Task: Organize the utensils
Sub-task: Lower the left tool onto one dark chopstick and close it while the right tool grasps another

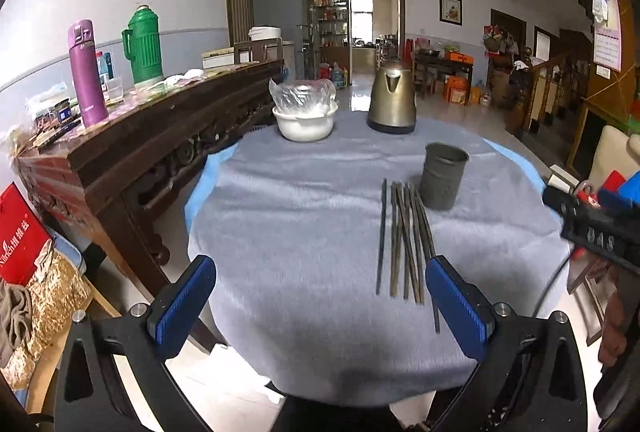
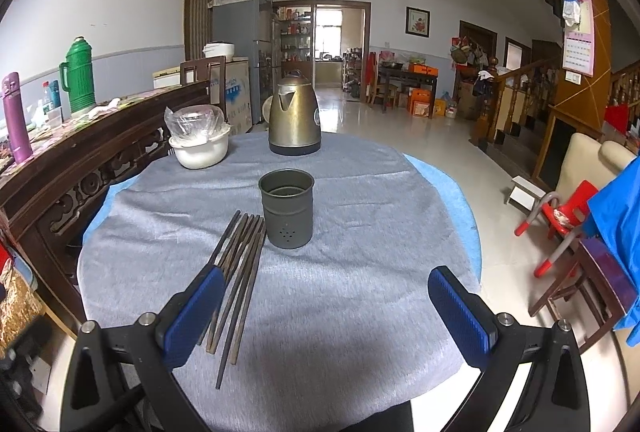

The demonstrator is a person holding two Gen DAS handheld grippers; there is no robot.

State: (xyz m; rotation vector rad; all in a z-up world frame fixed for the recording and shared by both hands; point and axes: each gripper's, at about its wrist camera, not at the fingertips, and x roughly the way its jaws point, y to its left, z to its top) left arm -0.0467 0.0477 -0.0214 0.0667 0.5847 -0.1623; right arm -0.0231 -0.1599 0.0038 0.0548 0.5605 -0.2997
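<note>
Both grippers, left gripper (image 1: 320, 302) and right gripper (image 2: 326, 312), hover with jaws apart, empty. The chopsticks (image 2: 236, 280) lie flat on the desk (image 2: 360, 232) just beside the upright metal holder (image 2: 286, 208). Approach low, pinch one pair mid-length, tips level

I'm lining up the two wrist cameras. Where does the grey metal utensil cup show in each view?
Left wrist view: the utensil cup stands right of centre, just beyond the far ends of the chopsticks.
Right wrist view: the cup stands near the centre, right of the chopsticks.
Shared landmark: the brass-coloured kettle behind the cup at the table's far edge.
</note>
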